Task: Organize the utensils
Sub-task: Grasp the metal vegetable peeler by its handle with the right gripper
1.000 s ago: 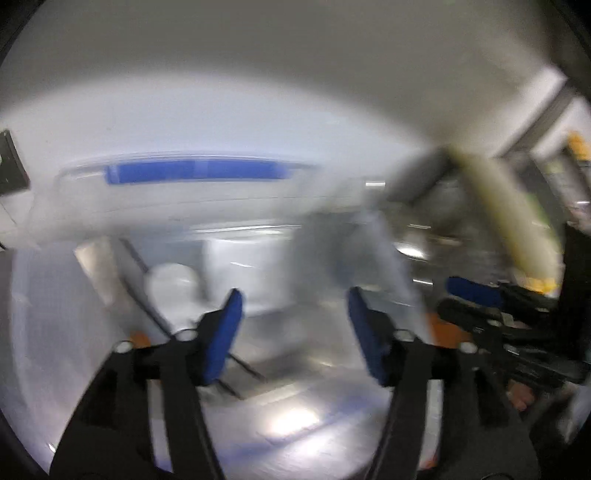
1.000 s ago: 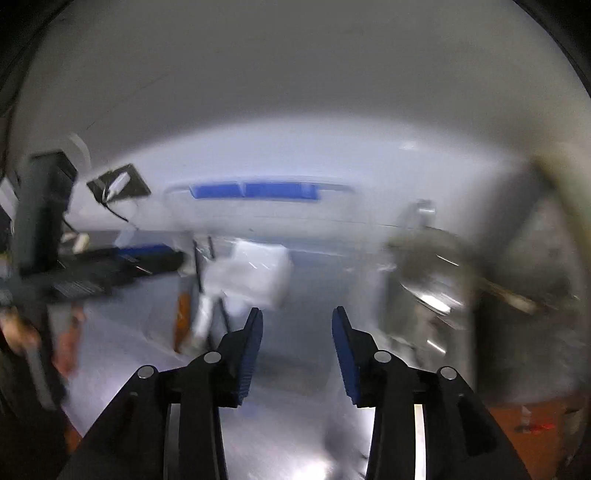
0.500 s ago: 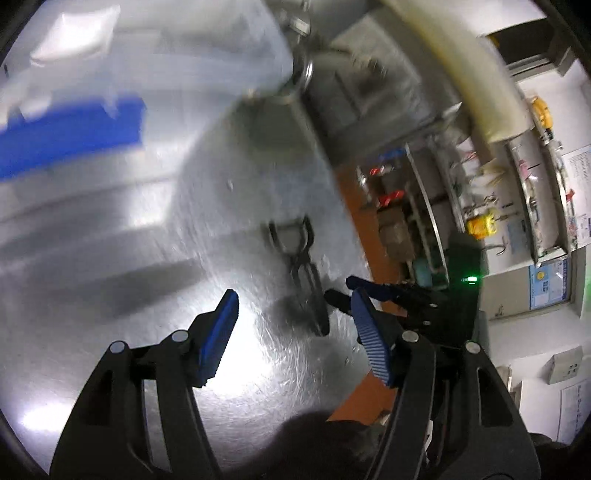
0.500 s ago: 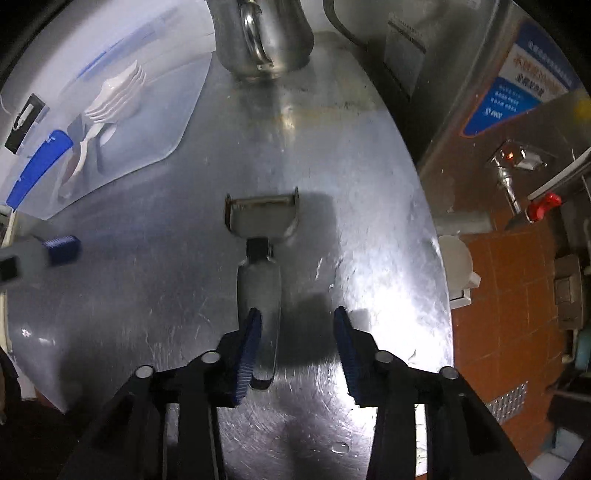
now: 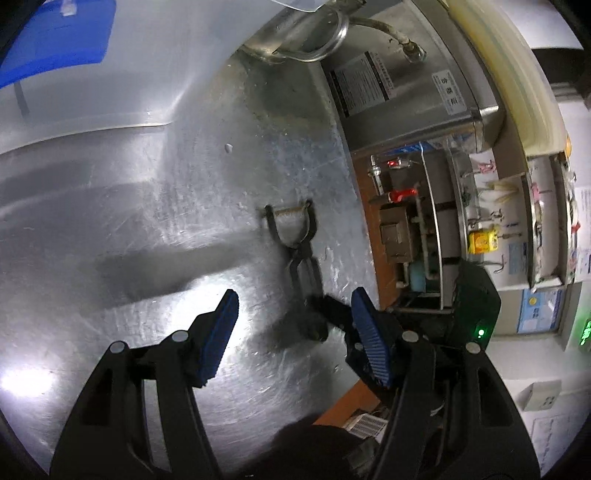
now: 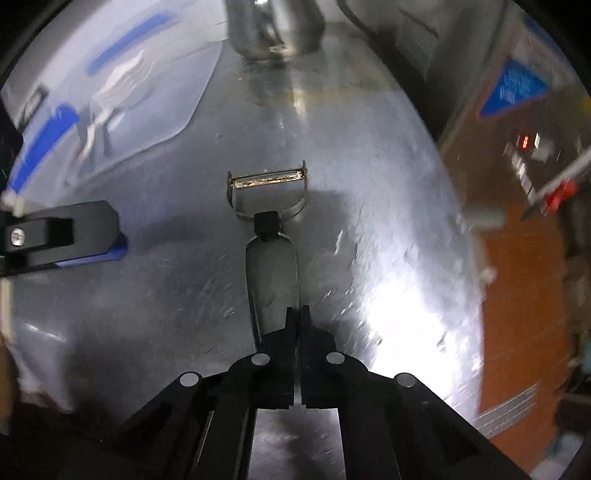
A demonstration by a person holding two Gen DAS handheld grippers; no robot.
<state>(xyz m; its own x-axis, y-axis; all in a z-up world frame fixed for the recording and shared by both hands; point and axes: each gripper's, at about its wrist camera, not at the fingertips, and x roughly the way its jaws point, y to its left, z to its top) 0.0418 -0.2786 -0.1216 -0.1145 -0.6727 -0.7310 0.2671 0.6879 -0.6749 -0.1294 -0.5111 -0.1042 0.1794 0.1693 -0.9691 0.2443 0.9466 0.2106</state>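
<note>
A metal Y-shaped peeler (image 6: 271, 236) with a rusty blade lies on the steel table (image 6: 388, 258). My right gripper (image 6: 294, 314) is shut on the near end of its handle. In the left wrist view the peeler (image 5: 299, 251) lies ahead and to the right, with the right gripper's fingers (image 5: 332, 308) on its handle end. My left gripper (image 5: 295, 332) is open and empty above the table, left of the peeler; one of its fingers (image 6: 66, 232) shows in the right wrist view.
A clear plastic bin (image 6: 122, 92) with blue handles holds white spoons at the far left. A steel kettle (image 6: 273, 26) stands at the far edge. The table's right edge drops to an orange tiled floor (image 6: 517, 295). A steel appliance (image 5: 399, 81) stands beyond.
Both grippers swung down from facing the bin to the table. My right gripper went from open around the peeler handle to shut on it. The left gripper stayed open.
</note>
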